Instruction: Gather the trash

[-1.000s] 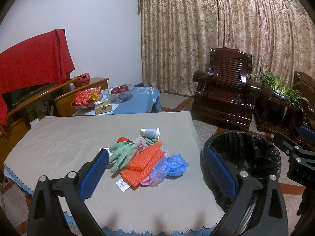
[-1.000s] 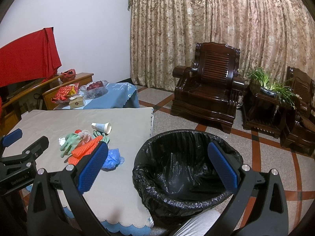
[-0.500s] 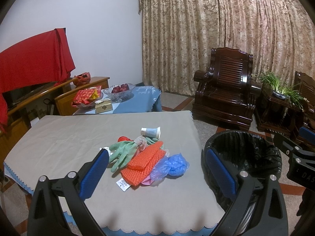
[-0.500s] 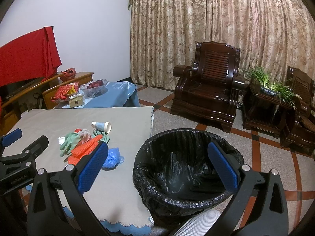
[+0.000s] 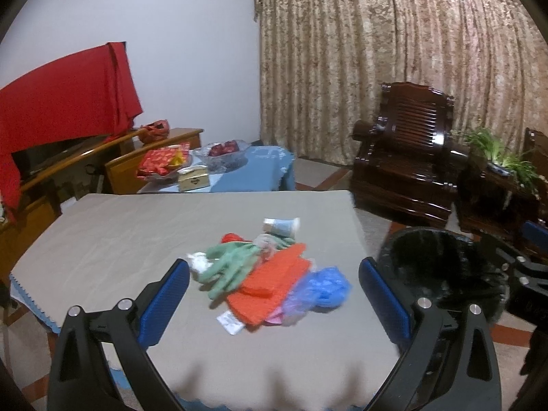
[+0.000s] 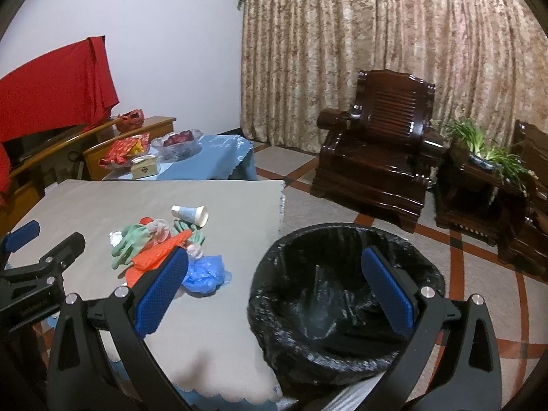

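Trash pile (image 5: pixel 270 274) sits mid-table, bin (image 6: pixel 346 294) just off the right edge; I'd lower my left gripper (image 5: pixel 274 294), jaws spread and empty, onto the blue bag (image 5: pixel 325 287) first, pinching low so nothing drags; my right gripper (image 6: pixel 274 287) hangs wide open over the bin; grey tablecloth (image 5: pixel 120 239), curtains (image 5: pixel 394 68), dark armchair (image 5: pixel 407 157) behind.

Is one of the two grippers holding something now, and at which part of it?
Nothing is held. Left gripper and right gripper both have open, empty jaws.
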The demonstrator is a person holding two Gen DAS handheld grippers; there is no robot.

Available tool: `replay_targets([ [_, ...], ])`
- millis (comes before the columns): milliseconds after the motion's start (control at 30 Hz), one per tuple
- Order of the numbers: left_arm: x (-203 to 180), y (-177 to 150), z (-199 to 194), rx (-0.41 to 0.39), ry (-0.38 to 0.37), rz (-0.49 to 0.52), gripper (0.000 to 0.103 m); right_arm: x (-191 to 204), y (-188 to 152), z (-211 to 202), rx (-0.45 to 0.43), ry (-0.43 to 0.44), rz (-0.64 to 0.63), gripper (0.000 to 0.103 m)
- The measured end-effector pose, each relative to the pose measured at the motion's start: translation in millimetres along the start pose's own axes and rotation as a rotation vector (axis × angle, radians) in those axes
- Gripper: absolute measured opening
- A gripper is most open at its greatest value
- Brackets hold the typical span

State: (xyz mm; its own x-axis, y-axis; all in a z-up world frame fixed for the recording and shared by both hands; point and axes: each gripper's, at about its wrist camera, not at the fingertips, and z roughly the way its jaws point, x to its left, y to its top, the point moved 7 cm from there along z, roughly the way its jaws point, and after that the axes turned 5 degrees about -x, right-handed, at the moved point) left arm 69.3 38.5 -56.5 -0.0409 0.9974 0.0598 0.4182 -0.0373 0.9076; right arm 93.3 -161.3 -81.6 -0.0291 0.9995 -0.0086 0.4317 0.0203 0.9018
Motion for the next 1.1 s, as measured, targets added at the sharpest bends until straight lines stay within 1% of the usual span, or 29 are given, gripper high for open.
replay_targets([
  [200,42,-13,24,0.024,0.069,-0.033,0.097,27,1,30,0.029,0.069,-0.014,0.098],
  [300,63,-19,39,0.034,0.106,-0.033,0.097,45,-4,48,0.041,0.102,-0.047,0.098],
  [433,81,-29,57,0.061,0.13,-0.036,0.097,76,-13,76,0.069,0.173,-0.081,0.098],
  [500,88,-34,65,0.067,0.14,-0.032,0.097,89,-19,89,0.083,0.209,-0.093,0.094],
  [600,94,-46,78,0.099,0.15,-0.033,0.097,112,-35,116,0.14,0.262,-0.129,0.086],
  [700,98,-55,89,0.118,0.145,-0.038,0.095,122,-49,142,0.182,0.249,-0.162,0.086],
  [833,97,-64,102,0.148,0.131,-0.044,0.093,124,-66,169,0.236,0.236,-0.169,0.086],
  [1100,91,-73,118,0.181,0.101,-0.058,0.088,122,-89,203,0.302,0.219,-0.198,0.086],
])
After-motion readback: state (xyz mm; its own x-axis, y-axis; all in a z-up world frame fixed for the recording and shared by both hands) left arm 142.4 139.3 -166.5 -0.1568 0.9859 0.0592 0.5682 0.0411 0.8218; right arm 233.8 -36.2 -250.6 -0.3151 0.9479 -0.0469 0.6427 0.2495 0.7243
